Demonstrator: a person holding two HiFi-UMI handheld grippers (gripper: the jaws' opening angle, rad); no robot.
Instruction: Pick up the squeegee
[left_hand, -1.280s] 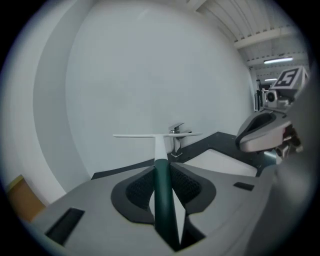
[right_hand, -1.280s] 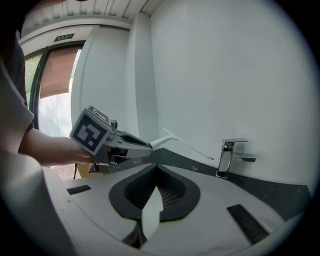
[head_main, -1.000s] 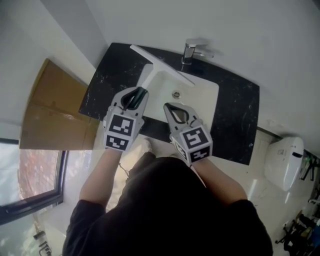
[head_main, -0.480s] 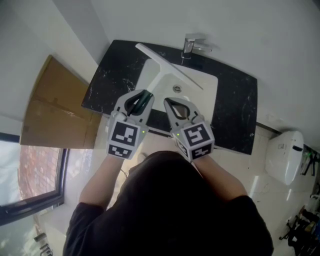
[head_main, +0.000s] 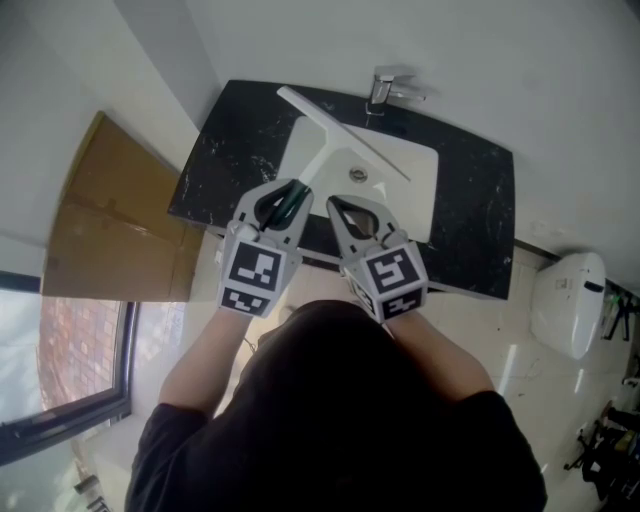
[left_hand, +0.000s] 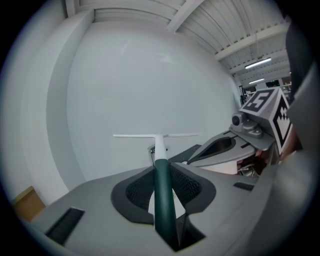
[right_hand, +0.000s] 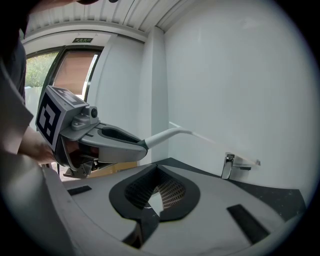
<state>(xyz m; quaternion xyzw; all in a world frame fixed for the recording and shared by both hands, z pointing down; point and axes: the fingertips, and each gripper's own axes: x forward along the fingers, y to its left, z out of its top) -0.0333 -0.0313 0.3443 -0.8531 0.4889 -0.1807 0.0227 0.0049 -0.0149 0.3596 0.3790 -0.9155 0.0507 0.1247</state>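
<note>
The squeegee (head_main: 328, 143) has a dark green handle, a white neck and a long white blade. It hangs above the white sink basin (head_main: 405, 165). My left gripper (head_main: 291, 196) is shut on the green handle (left_hand: 163, 197), and the blade (left_hand: 156, 135) stands level ahead against the wall. My right gripper (head_main: 341, 209) floats just right of the left one, shut with nothing in it (right_hand: 159, 170). In the right gripper view the left gripper (right_hand: 102, 137) shows at the left, with the squeegee's white neck (right_hand: 167, 135) sticking out of it.
A black marble counter (head_main: 472, 225) surrounds the basin, with a chrome tap (head_main: 385, 90) at the back by the white wall. A brown cardboard box (head_main: 110, 210) lies left of the counter. A white fixture (head_main: 570, 315) stands at the right, a window (head_main: 70, 350) low on the left.
My left gripper has carried the squeegee a little to the right and up over the basin. The right gripper has hardly moved.
</note>
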